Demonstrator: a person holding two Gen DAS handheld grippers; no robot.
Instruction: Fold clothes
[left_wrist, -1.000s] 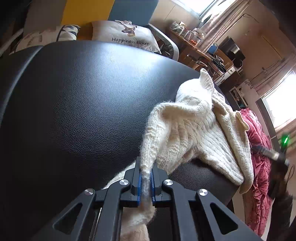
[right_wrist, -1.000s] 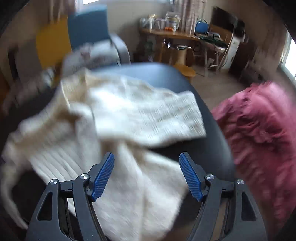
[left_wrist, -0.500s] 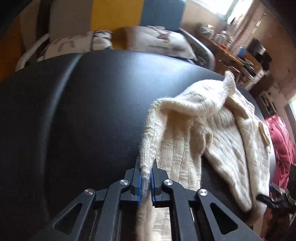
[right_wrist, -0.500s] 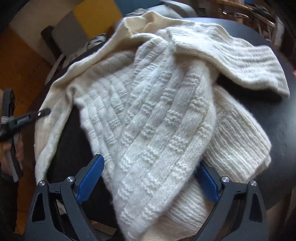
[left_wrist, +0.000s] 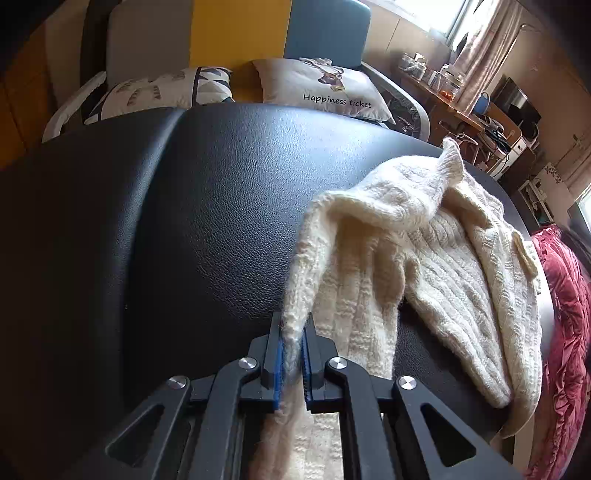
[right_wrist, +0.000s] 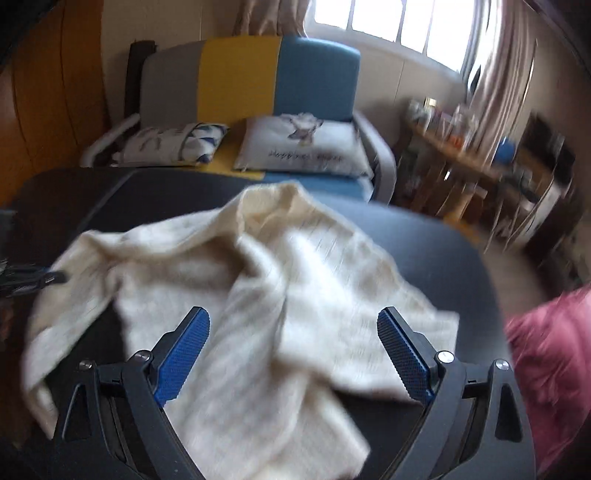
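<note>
A cream knitted sweater (left_wrist: 424, 266) lies crumpled on a black leather table (left_wrist: 184, 229), toward its right side. My left gripper (left_wrist: 292, 354) is shut on an edge of the sweater, which runs up from the jaws in a taut strip. In the right wrist view the sweater (right_wrist: 280, 295) is blurred and spreads across the table (right_wrist: 443, 251). My right gripper (right_wrist: 293, 339) is open and empty, held above the sweater's near part. The left gripper's tip (right_wrist: 40, 278) shows at the left edge there.
A dark red garment (left_wrist: 565, 314) lies at the table's right edge, also in the right wrist view (right_wrist: 546, 354). Behind the table stands a grey, yellow and blue sofa (right_wrist: 240, 77) with two cushions (left_wrist: 325, 90). A cluttered wooden desk (left_wrist: 461, 107) stands at the back right.
My right gripper has lifted and tilted up from close over the sweater, still open. My left gripper keeps its hold; its view swung slightly, and the sweater's strip stays taut.
</note>
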